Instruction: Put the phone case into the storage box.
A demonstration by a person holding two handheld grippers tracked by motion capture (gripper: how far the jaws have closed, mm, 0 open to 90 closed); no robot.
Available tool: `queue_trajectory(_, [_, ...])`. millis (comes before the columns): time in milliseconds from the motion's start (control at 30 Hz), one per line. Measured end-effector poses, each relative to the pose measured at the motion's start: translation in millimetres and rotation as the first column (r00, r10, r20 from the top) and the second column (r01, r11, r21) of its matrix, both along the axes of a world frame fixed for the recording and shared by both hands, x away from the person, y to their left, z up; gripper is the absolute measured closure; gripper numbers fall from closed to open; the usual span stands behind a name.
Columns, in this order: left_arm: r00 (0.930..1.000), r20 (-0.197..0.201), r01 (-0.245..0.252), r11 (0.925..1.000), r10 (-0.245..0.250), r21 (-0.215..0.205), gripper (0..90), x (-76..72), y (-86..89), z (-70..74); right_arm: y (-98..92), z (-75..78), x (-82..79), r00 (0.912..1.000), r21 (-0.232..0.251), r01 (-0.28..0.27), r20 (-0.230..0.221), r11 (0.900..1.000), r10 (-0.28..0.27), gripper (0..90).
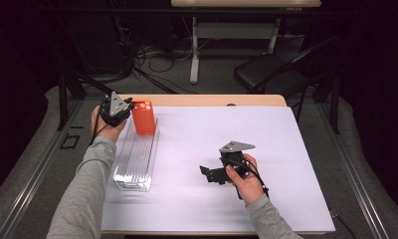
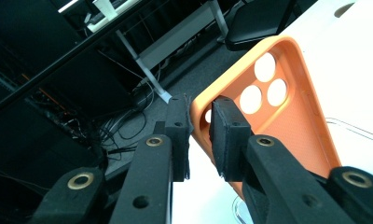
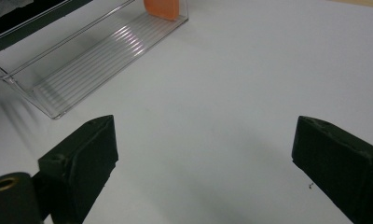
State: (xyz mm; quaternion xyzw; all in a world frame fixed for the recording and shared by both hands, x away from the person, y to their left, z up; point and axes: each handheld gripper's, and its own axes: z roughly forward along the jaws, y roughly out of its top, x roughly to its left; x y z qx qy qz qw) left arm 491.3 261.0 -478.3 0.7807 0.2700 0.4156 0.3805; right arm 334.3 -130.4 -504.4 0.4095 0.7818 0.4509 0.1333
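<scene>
Orange rubbery phone case [image 1: 144, 117] stands upright at the 12 o'clock end of the clear ribbed plastic tray [image 1: 133, 172], pinched by the nearly closed left gripper [image 1: 129, 107]. Letting go is left. Right gripper [image 1: 205, 174] rests wide open and empty at the tray's 3 o'clock.

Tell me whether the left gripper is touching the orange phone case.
Touching. In the left gripper view, the left gripper has its jaws closed on the rim of the orange phone case.

The phone case [image 1: 144, 118] stands in the tray's [image 1: 135, 164] far end.
</scene>
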Motion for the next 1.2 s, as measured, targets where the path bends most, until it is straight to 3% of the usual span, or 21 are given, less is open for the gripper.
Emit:
queue_trajectory(500, [0.9999,0.003,-0.011,0.9999,0.011,-0.009,74.8,-0.1,1.4,1.2,0.4,-0.1,0.0,1.0000,0.001,-0.001,0.001,1.000,0.001,6.4])
queue_trajectory(1200, [0.9978,-0.042,-0.054,0.9970,0.051,-0.057,65.0,-0.2,3.8,1.4,0.5,-0.1,0.0,1.0000,0.002,0.001,0.000,1.000,-0.001,6.4])
